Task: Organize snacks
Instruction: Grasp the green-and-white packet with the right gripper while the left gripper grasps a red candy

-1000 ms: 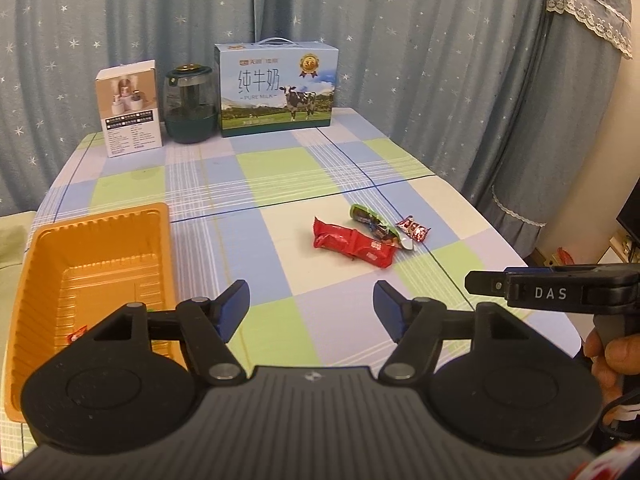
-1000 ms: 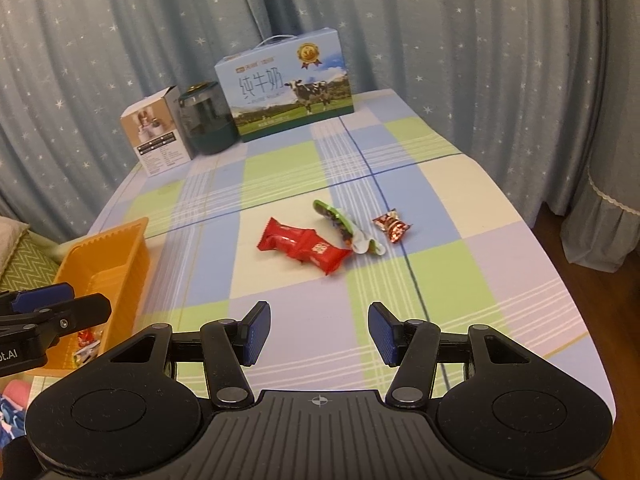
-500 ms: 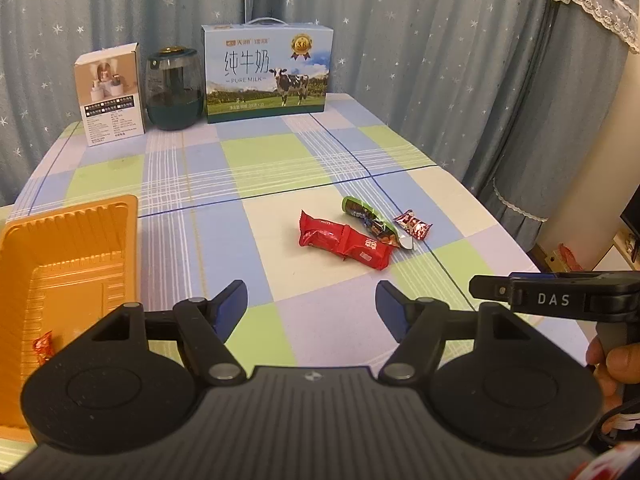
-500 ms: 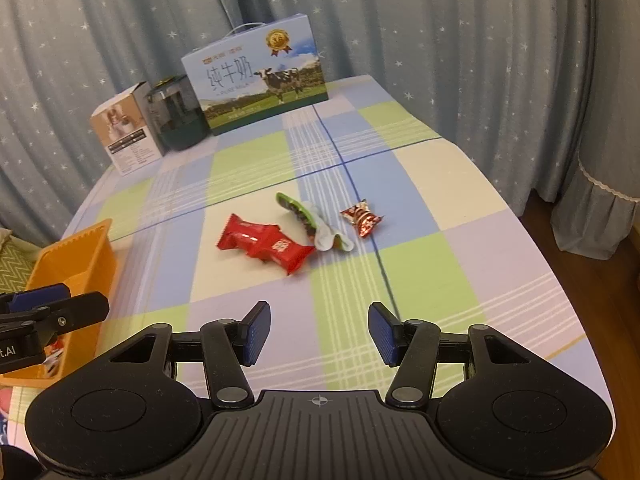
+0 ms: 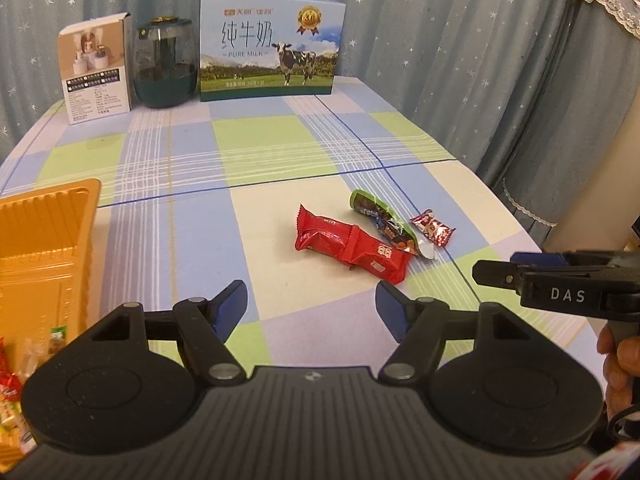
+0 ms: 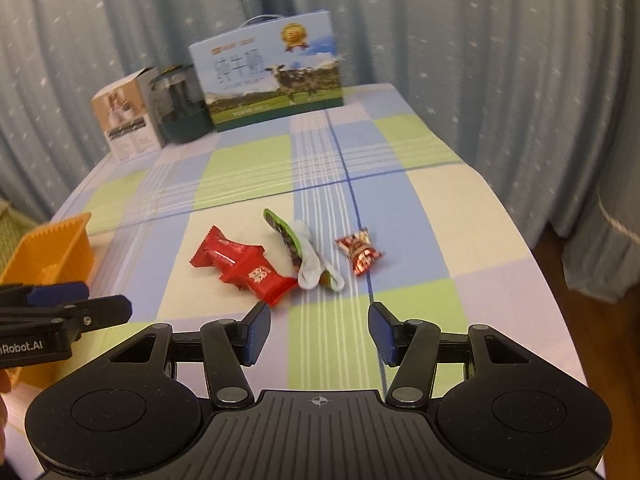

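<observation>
Table (image 5: 280,152): checked cloth; it fills more of both views than a second ago, because I have brought both tools forward and down toward the snacks.
Milk carton (image 5: 272,44): far edge, with a dark jar (image 5: 166,64) and a small box (image 5: 96,68) to its left; they play no part here.
Orange tray (image 5: 44,248): near left; it has slid toward the left edge of my left view, and a few wrapped snacks show in its near corner.
Left gripper (image 5: 312,308): fingers spread, nothing between them.
Right gripper (image 6: 318,334): fingers spread and empty, aimed at the snacks.
Red packet (image 5: 352,250): mid-table, just ahead of both tools and nearer than before.
Green packet (image 5: 380,220): touching the red packet's right side.
Small candy (image 5: 432,228): just right of the green packet.
Meaning: three snacks are not yet in the tray; I judge a pickup is next, with the red packet nearest.
</observation>
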Tool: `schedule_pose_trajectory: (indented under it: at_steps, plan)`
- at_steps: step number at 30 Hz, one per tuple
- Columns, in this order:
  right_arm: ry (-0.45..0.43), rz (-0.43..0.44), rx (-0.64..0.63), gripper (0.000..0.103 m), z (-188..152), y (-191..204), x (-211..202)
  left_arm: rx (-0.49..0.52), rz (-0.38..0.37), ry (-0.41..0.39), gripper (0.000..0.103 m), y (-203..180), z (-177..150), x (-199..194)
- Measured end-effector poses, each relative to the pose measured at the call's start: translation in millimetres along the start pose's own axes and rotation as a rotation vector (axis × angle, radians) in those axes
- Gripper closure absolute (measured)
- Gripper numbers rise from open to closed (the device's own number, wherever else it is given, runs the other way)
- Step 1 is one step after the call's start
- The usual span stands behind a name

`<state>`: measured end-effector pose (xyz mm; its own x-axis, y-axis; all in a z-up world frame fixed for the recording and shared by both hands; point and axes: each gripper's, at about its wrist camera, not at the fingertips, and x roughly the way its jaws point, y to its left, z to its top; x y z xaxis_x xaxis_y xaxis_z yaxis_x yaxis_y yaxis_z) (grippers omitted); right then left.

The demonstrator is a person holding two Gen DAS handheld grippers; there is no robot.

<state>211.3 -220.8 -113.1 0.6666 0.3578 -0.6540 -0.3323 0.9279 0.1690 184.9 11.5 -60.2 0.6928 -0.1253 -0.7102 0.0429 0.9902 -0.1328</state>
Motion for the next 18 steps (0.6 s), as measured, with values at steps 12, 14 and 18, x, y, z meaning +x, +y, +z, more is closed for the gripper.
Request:
schedule_pose_trajectory:
  at_steps: [12,14,18]
  plan:
    - [0.014,0.074,-0.147,0.049,17.7,-4.6,71.8,0.007,-0.019,0.027,0.035,-2.7,2.6,41.4]
    - [0.015,0.078,-0.156,0.049,22.6,-4.7,81.4,0.004,-0.021,0.031,0.035,-1.6,0.8,44.2]
    - [0.036,0.086,-0.188,0.062,29.2,-1.7,101.4,-0.007,-0.016,0.039,0.035,2.4,-2.8,49.3]
